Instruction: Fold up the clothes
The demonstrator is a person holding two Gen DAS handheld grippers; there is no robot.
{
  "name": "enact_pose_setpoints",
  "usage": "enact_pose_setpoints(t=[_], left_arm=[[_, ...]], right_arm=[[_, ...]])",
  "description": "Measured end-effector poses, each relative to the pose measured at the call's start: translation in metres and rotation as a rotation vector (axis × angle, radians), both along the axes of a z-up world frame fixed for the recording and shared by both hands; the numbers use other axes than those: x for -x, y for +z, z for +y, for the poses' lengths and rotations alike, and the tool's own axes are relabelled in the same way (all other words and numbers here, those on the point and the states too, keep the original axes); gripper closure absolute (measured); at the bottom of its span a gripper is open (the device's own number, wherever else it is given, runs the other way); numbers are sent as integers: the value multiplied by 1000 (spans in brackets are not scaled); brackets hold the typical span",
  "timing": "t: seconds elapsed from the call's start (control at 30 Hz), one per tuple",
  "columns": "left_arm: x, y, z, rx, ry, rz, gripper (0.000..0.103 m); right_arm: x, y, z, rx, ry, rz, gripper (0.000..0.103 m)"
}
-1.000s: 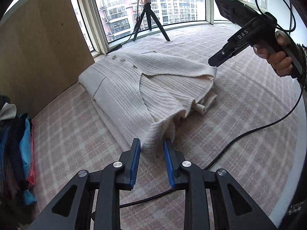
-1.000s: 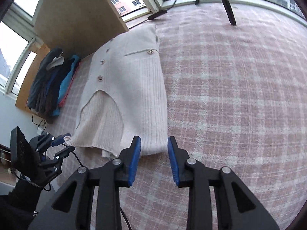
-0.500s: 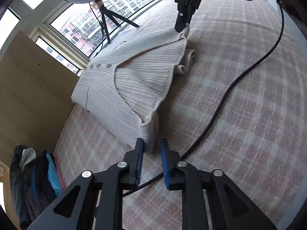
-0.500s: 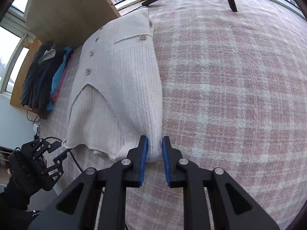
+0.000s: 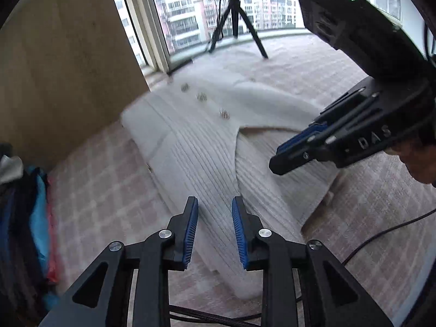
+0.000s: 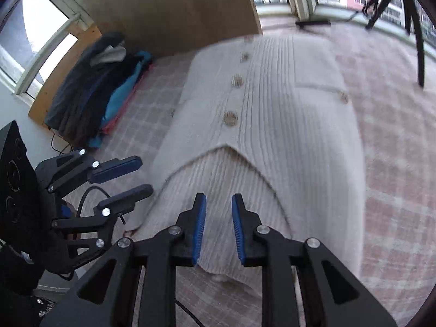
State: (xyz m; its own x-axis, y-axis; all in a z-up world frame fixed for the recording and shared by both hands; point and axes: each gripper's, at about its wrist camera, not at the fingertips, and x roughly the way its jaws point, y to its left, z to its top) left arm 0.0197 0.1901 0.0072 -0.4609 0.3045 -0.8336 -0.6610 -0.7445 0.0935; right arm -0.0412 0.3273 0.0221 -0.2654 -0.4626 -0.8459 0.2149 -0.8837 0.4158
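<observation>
Cardigan, cream and ribbed, lies flat on the pink checked cover, buttoned front up with three buttons in a row down the middle. One sleeve is folded across the lower front, and its edge makes a shallow peak. From my right-hand camera, the hem end is nearest me and the far end points towards the window.

My right gripper hangs over the hem end, angled down. Its fingers have just been closing and now stand at a narrow gap. I see knit through that gap, but nothing pinched between the pads.

My left gripper sits just beside the garment's left edge, fingers a little apart, and only the checked cover shows between them.

A heap of dark and blue clothes lies well off to the left, against a wooden panel. A black cable trails across the cover near me.
</observation>
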Motion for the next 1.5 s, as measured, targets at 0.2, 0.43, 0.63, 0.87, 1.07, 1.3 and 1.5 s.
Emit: enact_pose_setpoints(t=[0.2,0.43,0.63,0.87,1.07,1.3,1.5], left_arm=[[9,30,-40,-142,103,-50,71],[69,21,-70,-386,398,-255,46],[84,-7,-61,-400,471,-316,46],[85,-10,-54,-385,455,-295,46],[88,-9,-47,-366,437,-326,57],[92,-10,-31,-346,407,-349,62],[95,-11,-23,-379,396,-370,79]], right_arm=[[-23,38,30,28,62,64,83],[18,46,91,-103,-181,253,15],[51,4,115,-85,-205,127,15],[58,-10,113,-33,-172,128,42],[56,-12,103,-7,-137,131,42],[57,-17,96,82,-115,92,55],[61,-23,88,196,-93,28,71]])
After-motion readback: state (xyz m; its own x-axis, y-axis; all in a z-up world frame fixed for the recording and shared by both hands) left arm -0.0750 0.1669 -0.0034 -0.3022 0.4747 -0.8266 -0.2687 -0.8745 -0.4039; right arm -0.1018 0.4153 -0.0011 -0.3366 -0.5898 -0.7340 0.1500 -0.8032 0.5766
